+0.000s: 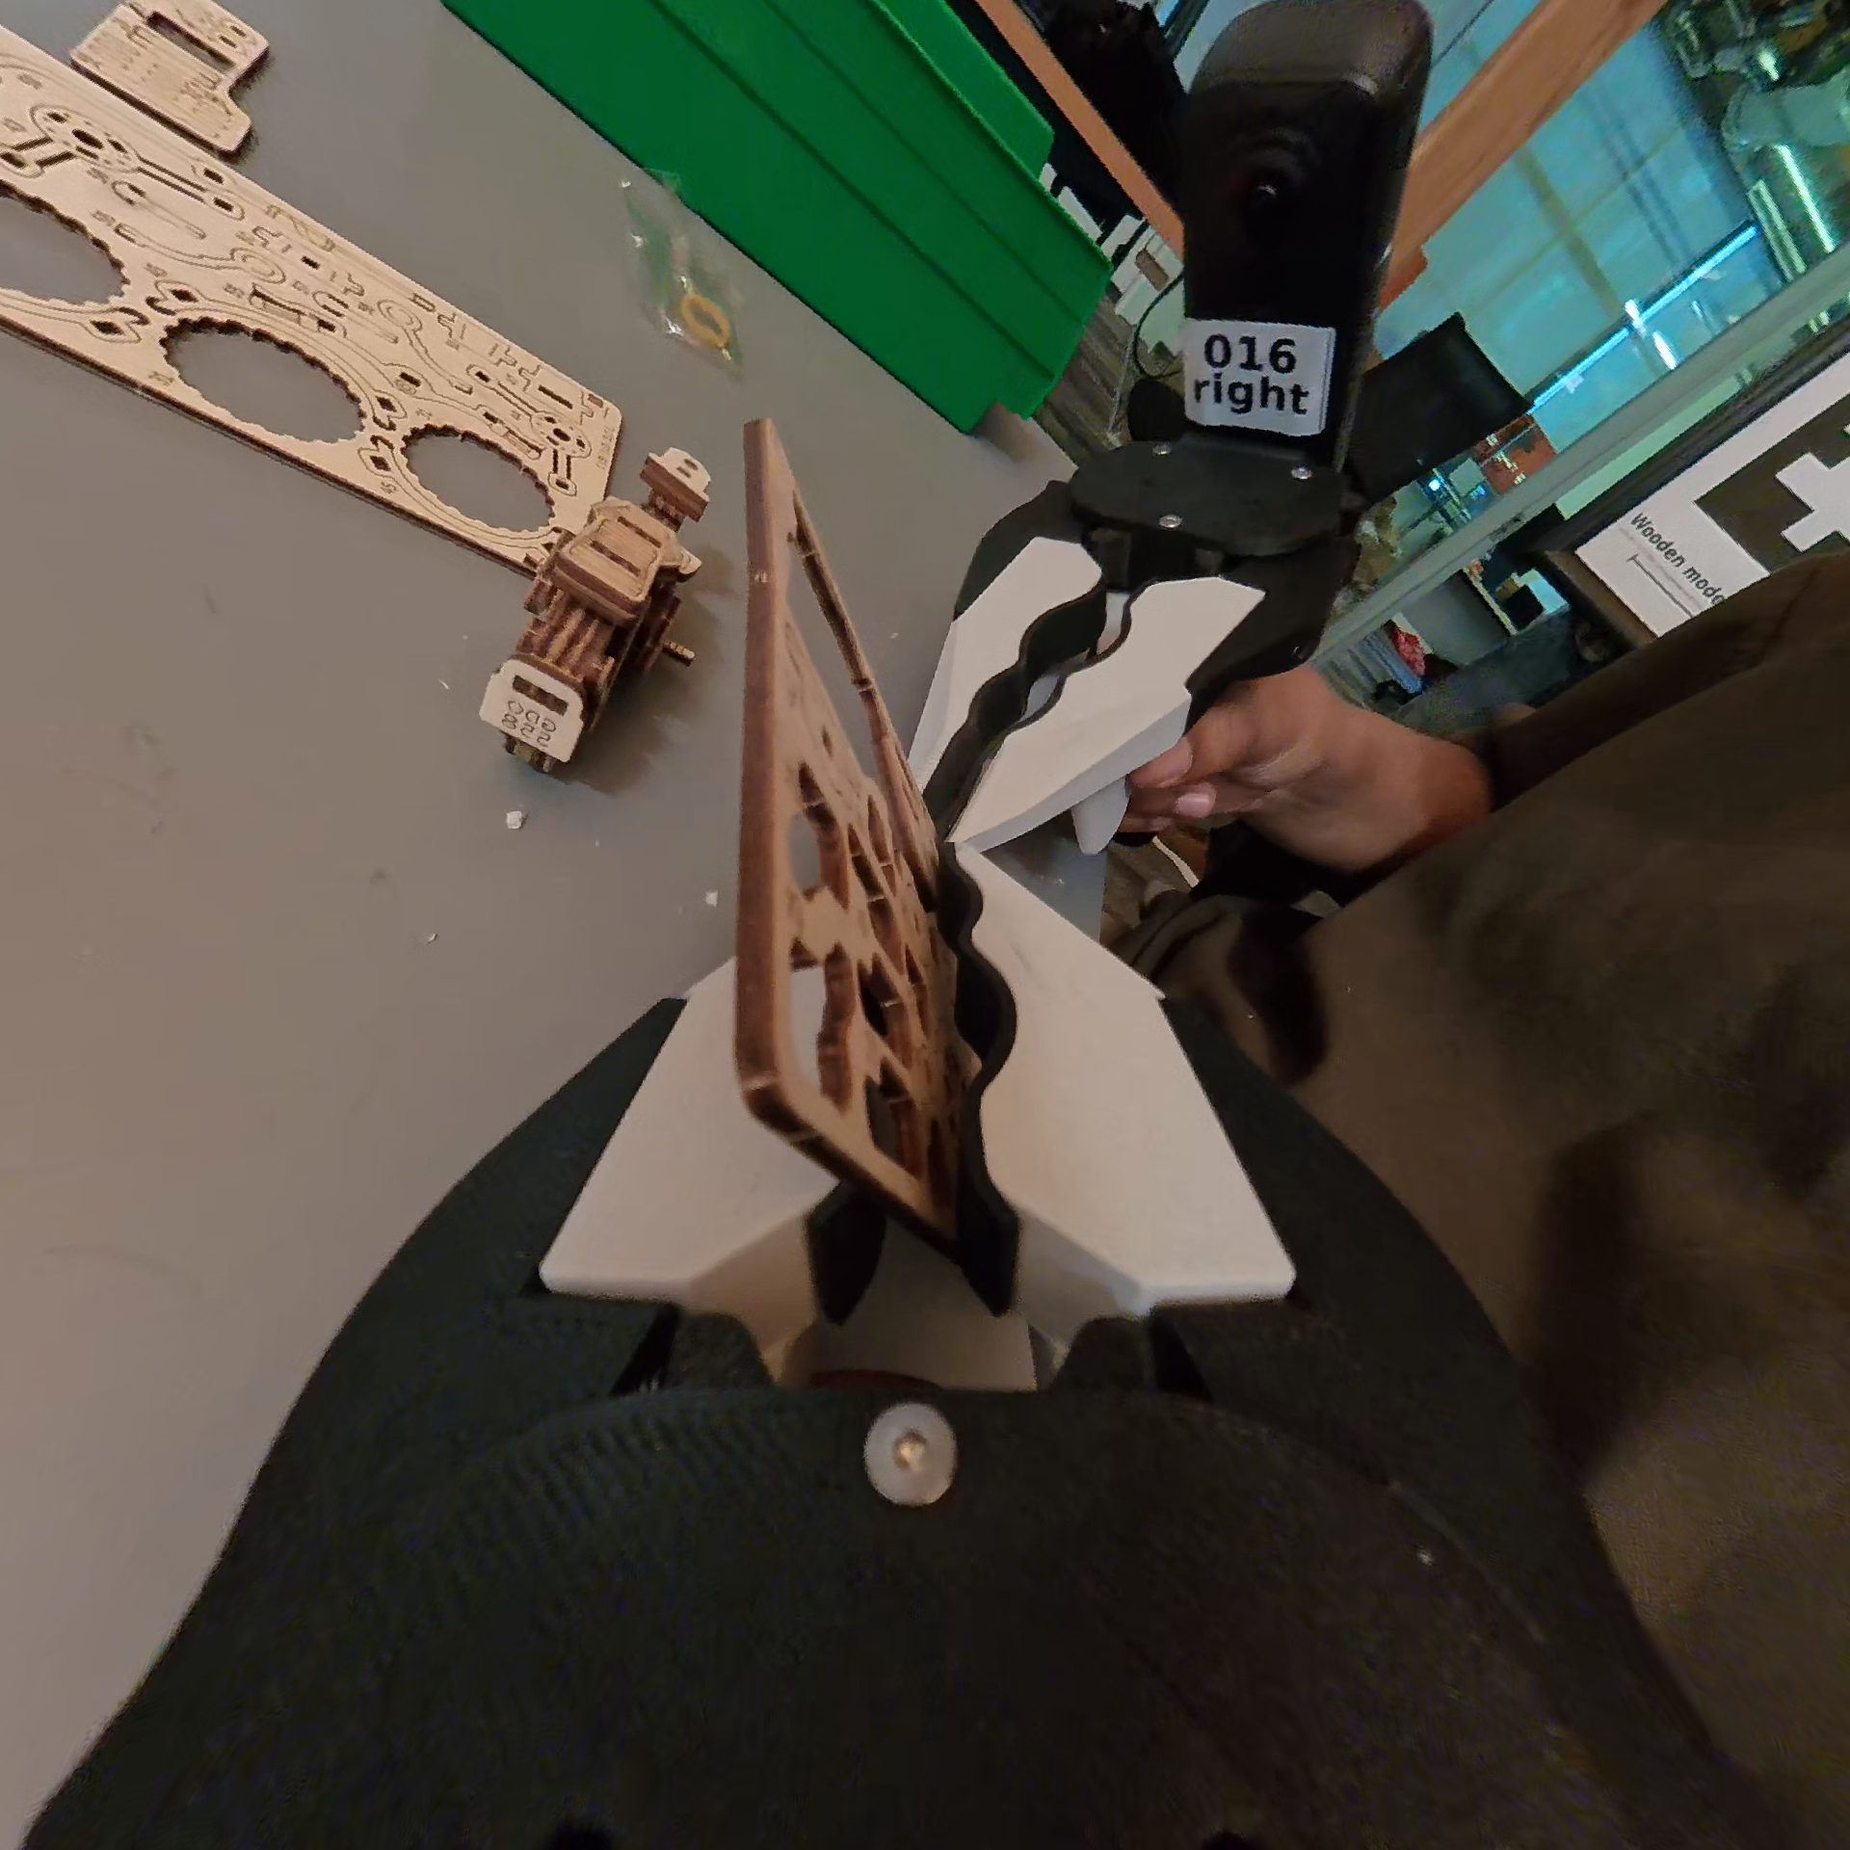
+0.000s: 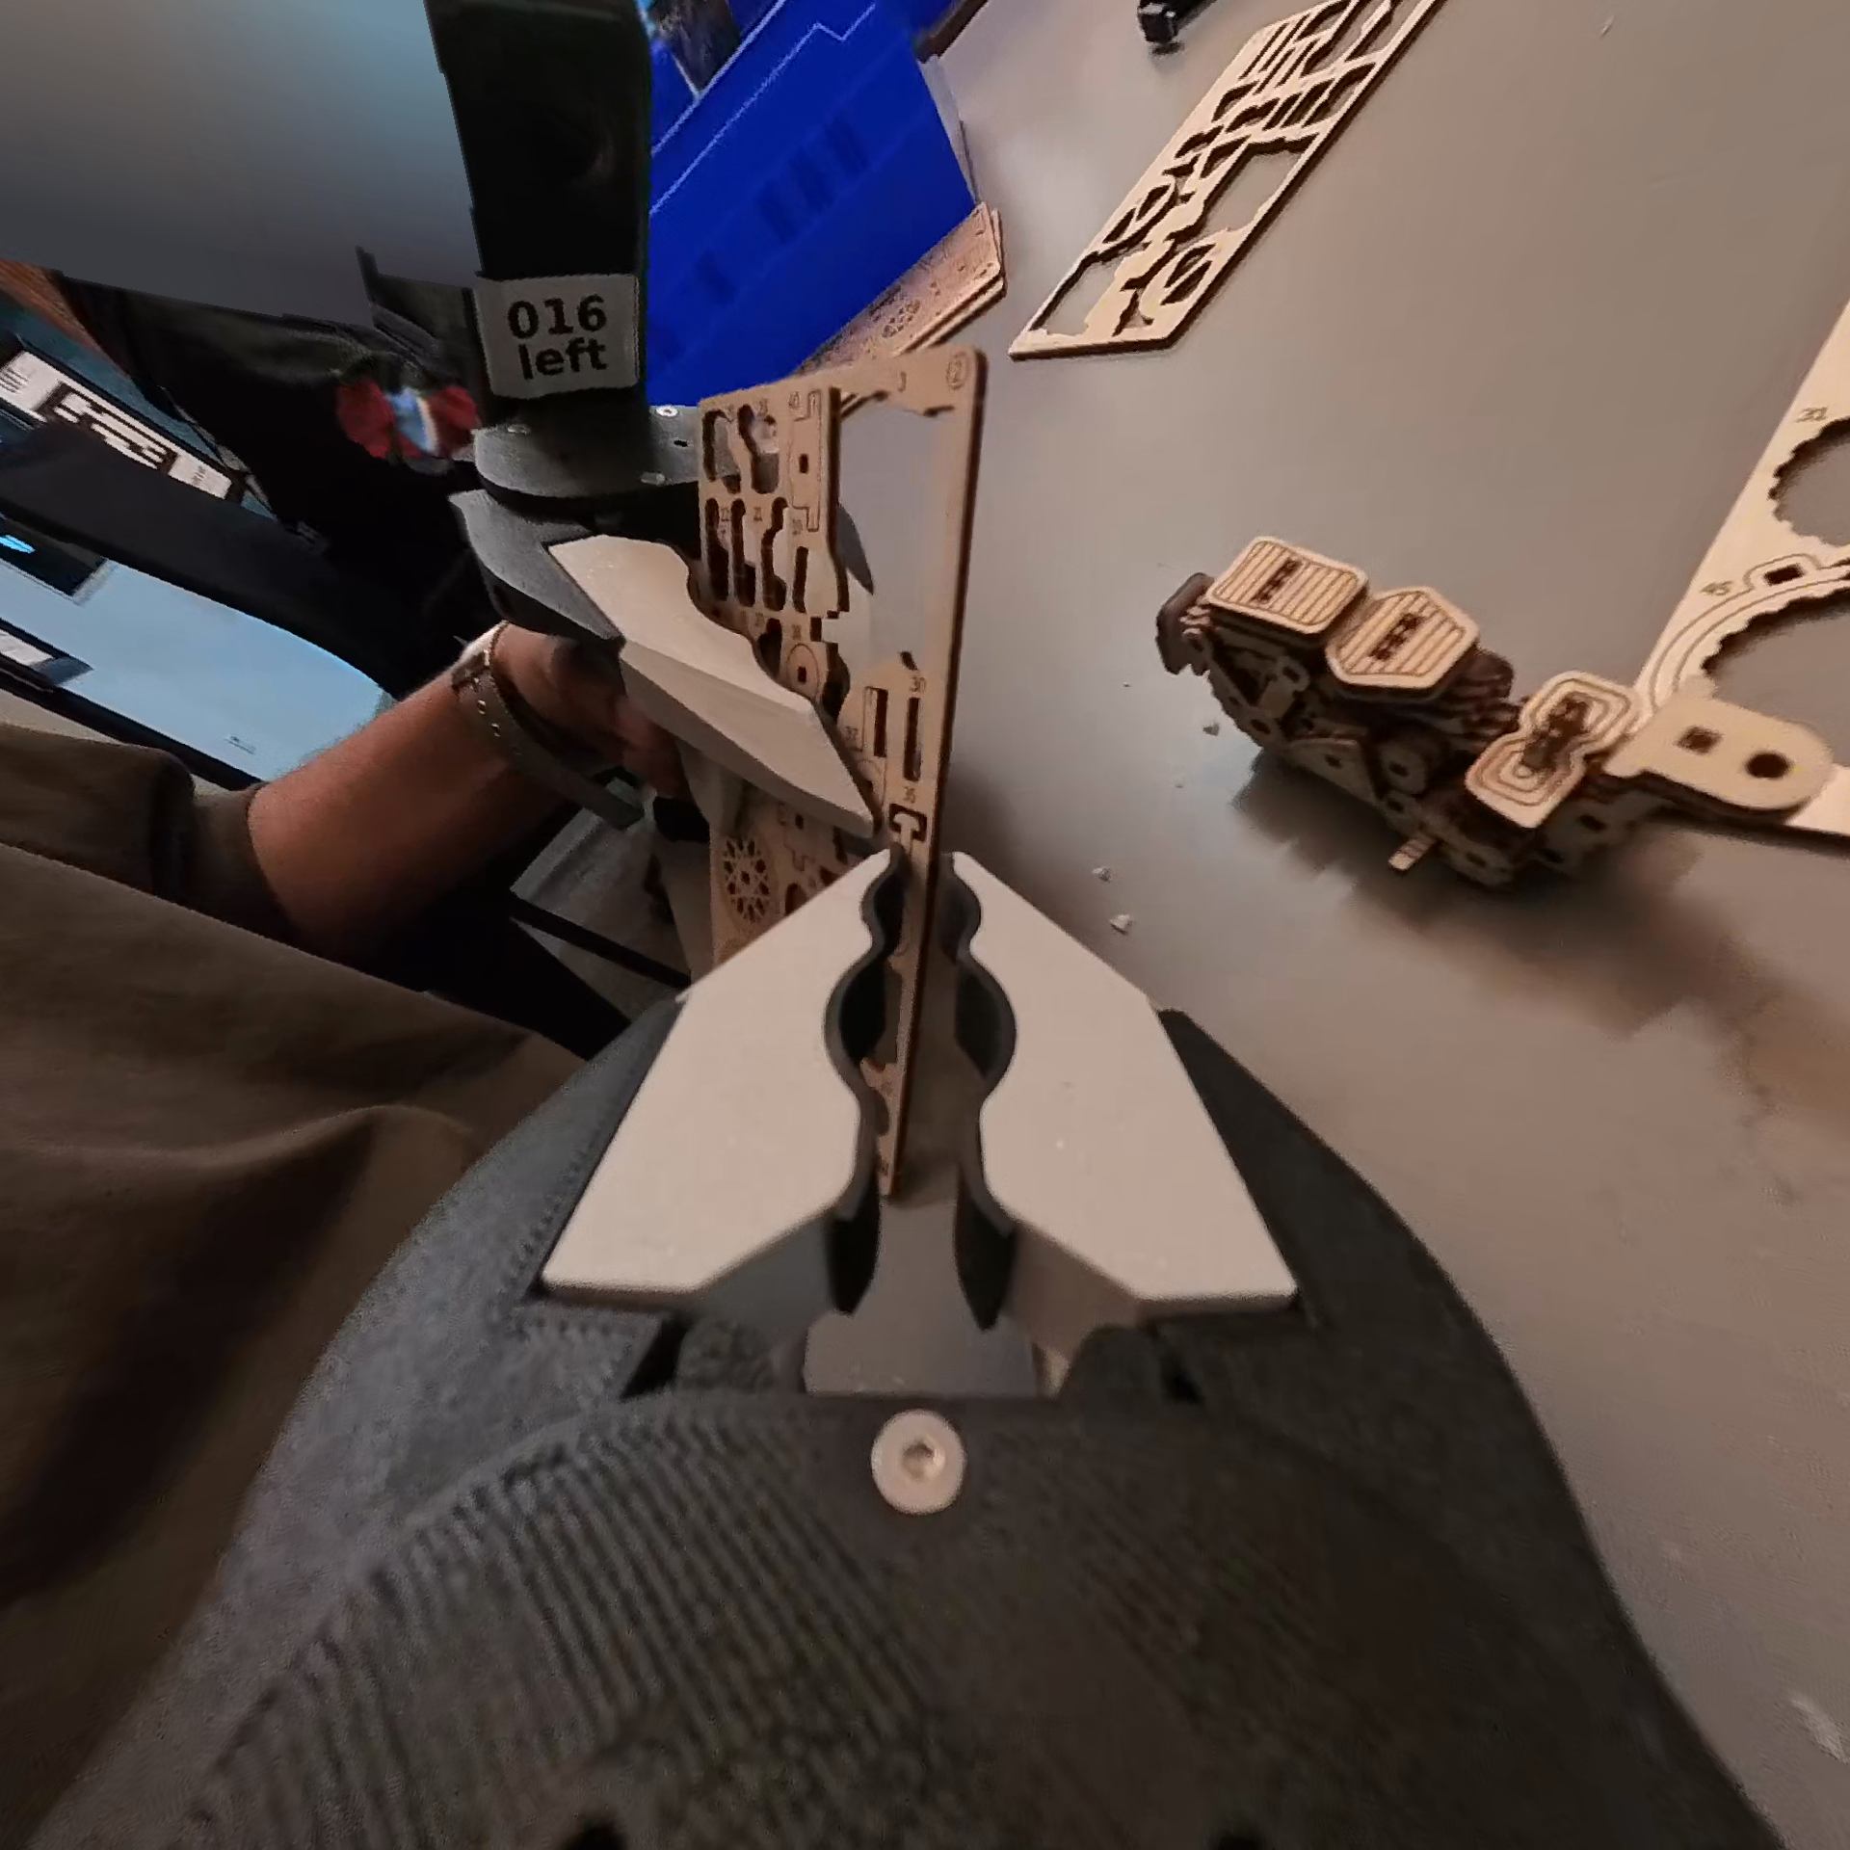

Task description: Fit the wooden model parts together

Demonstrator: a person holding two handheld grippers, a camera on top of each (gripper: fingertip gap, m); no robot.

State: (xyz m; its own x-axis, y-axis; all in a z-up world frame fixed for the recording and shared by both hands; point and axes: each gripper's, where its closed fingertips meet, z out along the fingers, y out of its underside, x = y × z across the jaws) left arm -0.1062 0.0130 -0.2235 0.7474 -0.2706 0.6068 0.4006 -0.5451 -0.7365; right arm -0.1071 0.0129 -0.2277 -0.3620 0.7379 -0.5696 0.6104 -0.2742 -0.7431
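Holding the parts sheet (image 1: 851, 901) upright above the tabletop (image 1: 250, 1001), my left tongs (image 1: 956, 871) clamp it steady; my right tongs (image 2: 916, 881) straddle its edge, apparently unclamped, seeking a piece

The grey bench (image 1: 250, 901) carries a part-built wooden model (image 1: 601, 621), punched-out plywood sheets (image 1: 300, 330), a small plastic bag (image 1: 691, 270) and green bins (image 1: 851, 180) along its far edge.

parts sheet (image 1: 841, 901): thin laser-cut plywood, upright on edge, off the worktop | half-built wooden model (image 1: 601, 621): lay at 10 o'clock
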